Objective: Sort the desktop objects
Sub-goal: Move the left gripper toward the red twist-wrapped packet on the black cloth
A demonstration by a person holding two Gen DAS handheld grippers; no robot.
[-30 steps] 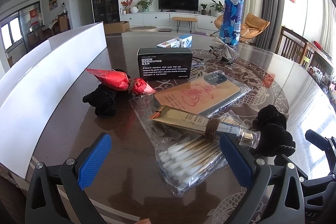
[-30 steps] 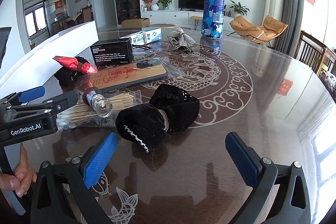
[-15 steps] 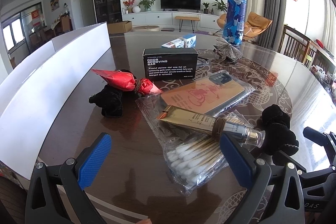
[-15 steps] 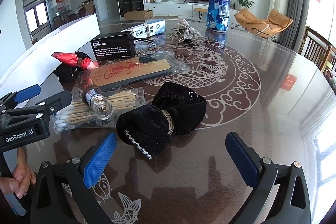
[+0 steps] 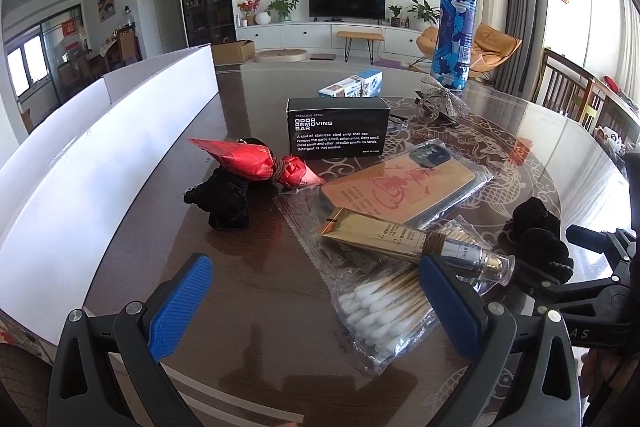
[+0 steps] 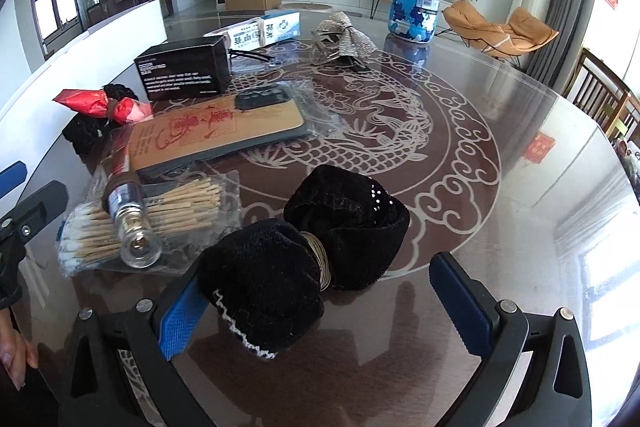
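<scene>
Sorting not visibly started: black velvet bow [image 6: 304, 251], cotton swab pack [image 5: 384, 303] and boxes lie lower-centre on the surface [image 6: 500, 227]. Both grippers' fingers apart, empty; right gripper [image 6: 320, 311] straddles the bow.

In the right wrist view we find the black velvet bow [image 6: 304, 251] larger and lower in the frame than a second ago; its near lobe now overlaps the blue pad of the left-of-frame finger [image 6: 180, 323] of the right gripper [image 6: 320, 311], where earlier it sat clear above both pads. The cotton swab bag [image 6: 144, 223] and the gold tube [image 6: 128, 211] likewise sit closer. In the left wrist view we note the right gripper's frame reaching further in at the right edge, and the table items [image 5: 340, 131] shifted rightward and nearer.
</scene>
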